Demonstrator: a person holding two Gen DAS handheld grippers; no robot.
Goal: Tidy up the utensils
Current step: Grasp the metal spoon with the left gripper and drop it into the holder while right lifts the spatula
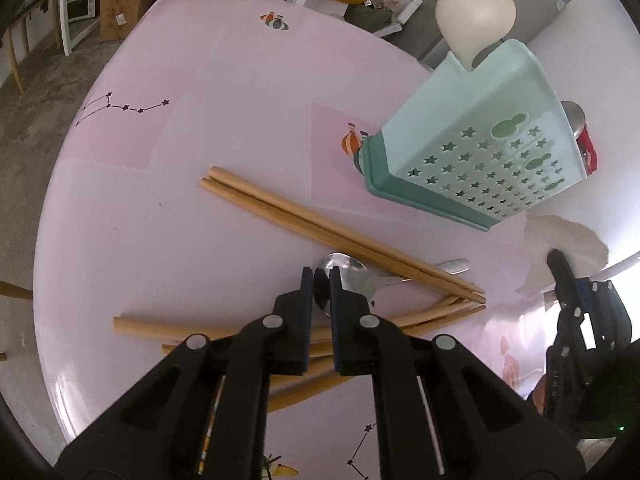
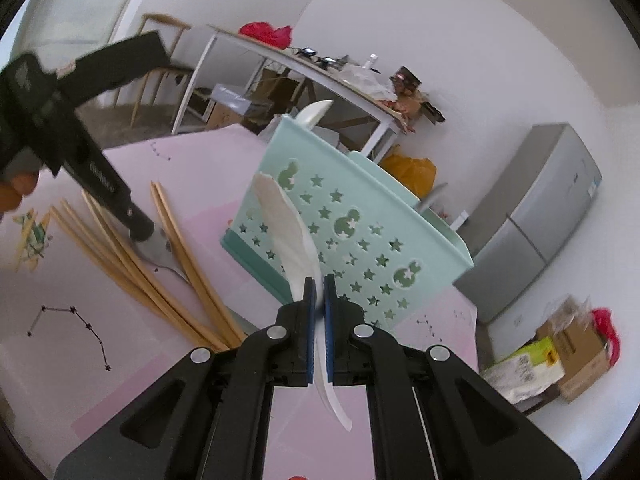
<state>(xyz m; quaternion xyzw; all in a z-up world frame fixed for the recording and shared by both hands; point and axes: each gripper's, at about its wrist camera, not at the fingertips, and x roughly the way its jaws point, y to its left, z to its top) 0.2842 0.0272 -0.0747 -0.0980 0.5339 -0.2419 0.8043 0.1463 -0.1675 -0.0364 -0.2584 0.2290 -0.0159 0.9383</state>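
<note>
On the pink tabletop (image 1: 168,208), the left gripper (image 1: 321,280) points down over the bowl of a metal spoon (image 1: 344,276) that lies partly under a loose pile of wooden chopsticks (image 1: 304,220), its jaws nearly pressed together around the edge of the bowl. The right gripper (image 2: 319,280) pinches a white ceramic spoon (image 2: 288,232) by its handle and holds it off the tabletop just in front of the mint-green utensil holder (image 2: 360,216) with star-shaped holes. Another white spoon (image 1: 474,16) already stands in the holder
</note>
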